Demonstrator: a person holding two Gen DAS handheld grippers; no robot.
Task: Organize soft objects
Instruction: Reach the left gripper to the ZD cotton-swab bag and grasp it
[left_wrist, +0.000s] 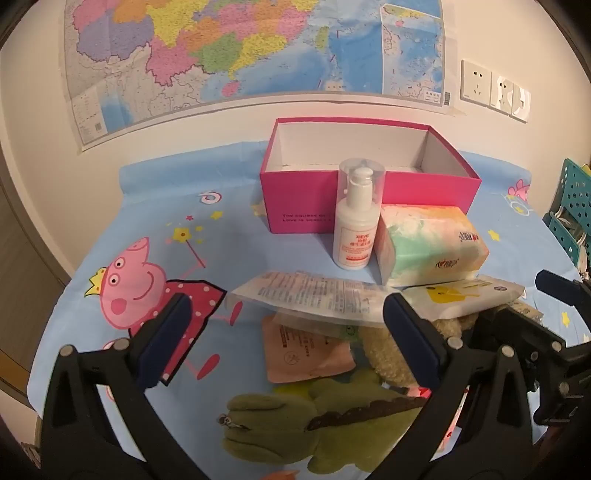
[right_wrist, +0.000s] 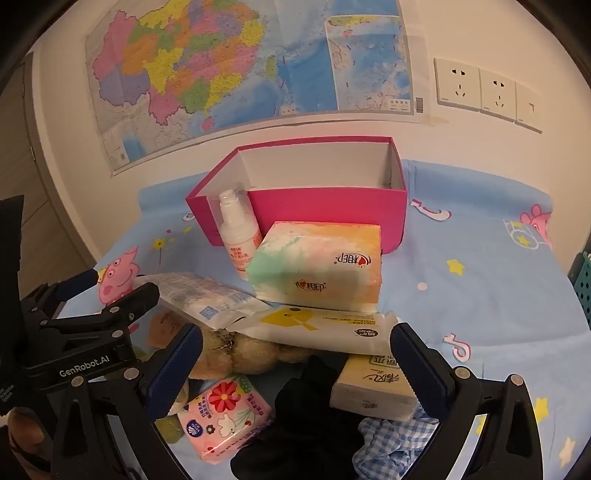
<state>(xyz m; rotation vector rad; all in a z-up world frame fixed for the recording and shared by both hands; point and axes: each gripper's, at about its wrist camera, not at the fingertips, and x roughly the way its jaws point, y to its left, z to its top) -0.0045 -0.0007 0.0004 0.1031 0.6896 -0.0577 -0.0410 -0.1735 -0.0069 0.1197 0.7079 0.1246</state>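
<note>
An empty pink box (left_wrist: 325, 206) (right_wrist: 332, 210) stands at the back of the table. In front of it are a white pump bottle (left_wrist: 356, 221) (right_wrist: 238, 240) and a pastel tissue pack (left_wrist: 432, 243) (right_wrist: 317, 266). My left gripper (left_wrist: 286, 325) is open above a clear wipes packet (left_wrist: 314, 299), a pink sachet (left_wrist: 308, 354) and a green plush crocodile (left_wrist: 314, 424). My right gripper (right_wrist: 295, 354) is open above a beige plush (right_wrist: 251, 350), a yellow-print wipes pack (right_wrist: 325, 326), a flowered tissue pack (right_wrist: 225, 413), black cloth (right_wrist: 303, 417) and a yellow tissue pack (right_wrist: 373, 387).
The table wears a blue Peppa Pig cloth (left_wrist: 147, 280) (right_wrist: 480, 277). A map (left_wrist: 240, 48) and wall sockets (right_wrist: 476, 88) are on the wall behind. A teal perforated basket (left_wrist: 572, 214) stands at the right edge. Blue checked cloth (right_wrist: 391, 439) lies near my right finger.
</note>
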